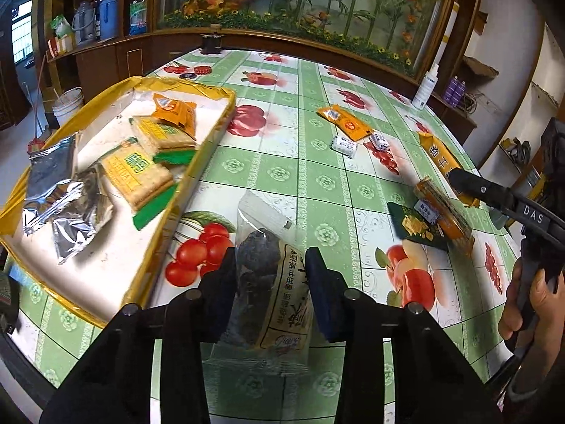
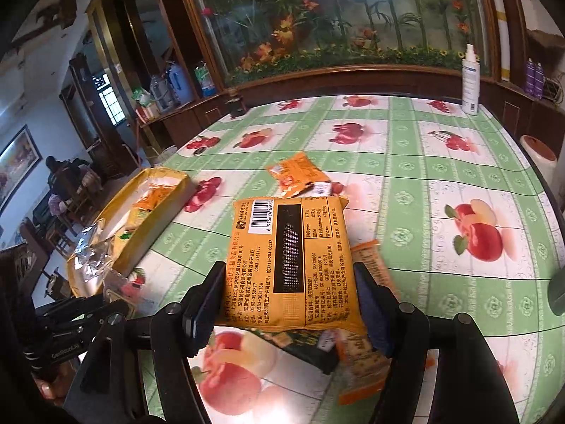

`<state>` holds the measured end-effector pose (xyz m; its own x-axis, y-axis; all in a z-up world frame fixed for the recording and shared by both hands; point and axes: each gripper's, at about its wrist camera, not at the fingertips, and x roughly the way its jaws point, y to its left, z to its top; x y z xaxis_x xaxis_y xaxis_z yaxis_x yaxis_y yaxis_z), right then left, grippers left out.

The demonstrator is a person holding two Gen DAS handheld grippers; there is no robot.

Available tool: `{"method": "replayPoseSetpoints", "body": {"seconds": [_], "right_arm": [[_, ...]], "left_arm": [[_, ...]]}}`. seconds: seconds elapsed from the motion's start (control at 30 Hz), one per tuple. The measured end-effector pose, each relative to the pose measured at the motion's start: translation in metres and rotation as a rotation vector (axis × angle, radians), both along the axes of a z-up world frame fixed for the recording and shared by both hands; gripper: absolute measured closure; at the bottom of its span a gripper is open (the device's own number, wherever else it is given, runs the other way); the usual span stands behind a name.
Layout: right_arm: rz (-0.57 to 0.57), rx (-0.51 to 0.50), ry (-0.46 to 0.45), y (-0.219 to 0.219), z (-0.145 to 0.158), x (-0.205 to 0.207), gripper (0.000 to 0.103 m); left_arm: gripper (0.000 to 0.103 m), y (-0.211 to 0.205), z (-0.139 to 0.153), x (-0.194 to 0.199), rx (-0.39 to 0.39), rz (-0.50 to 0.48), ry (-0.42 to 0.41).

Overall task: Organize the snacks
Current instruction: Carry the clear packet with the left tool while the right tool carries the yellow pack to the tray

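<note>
left gripper [image 1: 270,282] is clamped on a clear snack bag [image 1: 272,279] with dark pieces inside, pads pressing both sides, bag lifted just off the fruit-print tablecloth [image 1: 282,162] right beside the yellow tray [image 1: 197,162]. the tray already has green cracker packs [image 1: 136,173], an orange pack and silver foil bags [image 1: 60,190] in it. right gripper [image 2: 289,300] is pinching a big orange packet [image 2: 289,258], barcode side up, held above the table. under it sit a dark green packet [image 2: 307,348] and an orange cracker sleeve [image 2: 360,364]. further back on the cloth there's another orange packet [image 2: 293,173], well apart from the tray.
</note>
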<state>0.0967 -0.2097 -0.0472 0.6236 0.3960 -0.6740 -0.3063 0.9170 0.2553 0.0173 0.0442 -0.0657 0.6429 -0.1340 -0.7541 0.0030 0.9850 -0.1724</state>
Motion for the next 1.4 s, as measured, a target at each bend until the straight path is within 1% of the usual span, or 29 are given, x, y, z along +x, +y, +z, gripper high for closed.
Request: {"method": "replayPoseSetpoints", "body": {"seconds": [0.27,0.4,0.5,0.7,1.1,1.33,1.4], "right_arm": [[0.050,0.013,0.004,0.022,0.001,-0.003,0.032],[0.062,0.018,0.010,0.028,-0.001,-0.006,0.032],[0.069,0.021,0.014,0.032,-0.002,-0.007,0.032],[0.110,0.040,0.011,0.047,0.000,-0.009,0.032],[0.233,0.062,0.012,0.102,0.004,-0.009,0.032],[0.317,0.077,0.006,0.148,0.010,-0.003,0.032],[0.339,0.081,-0.001,0.162,0.013,0.000,0.032]], "left_arm": [[0.069,0.012,0.000,-0.006,-0.003,0.020,-0.015],[0.070,0.015,0.001,-0.008,-0.026,0.026,-0.024],[0.070,0.021,0.007,-0.010,-0.053,0.036,-0.038],[0.070,0.036,0.020,-0.010,-0.051,0.076,-0.068],[0.070,0.092,0.040,-0.004,-0.032,0.218,-0.126],[0.070,0.116,0.043,0.006,0.005,0.280,-0.145],[0.070,0.122,0.043,0.008,0.006,0.293,-0.147]]}}
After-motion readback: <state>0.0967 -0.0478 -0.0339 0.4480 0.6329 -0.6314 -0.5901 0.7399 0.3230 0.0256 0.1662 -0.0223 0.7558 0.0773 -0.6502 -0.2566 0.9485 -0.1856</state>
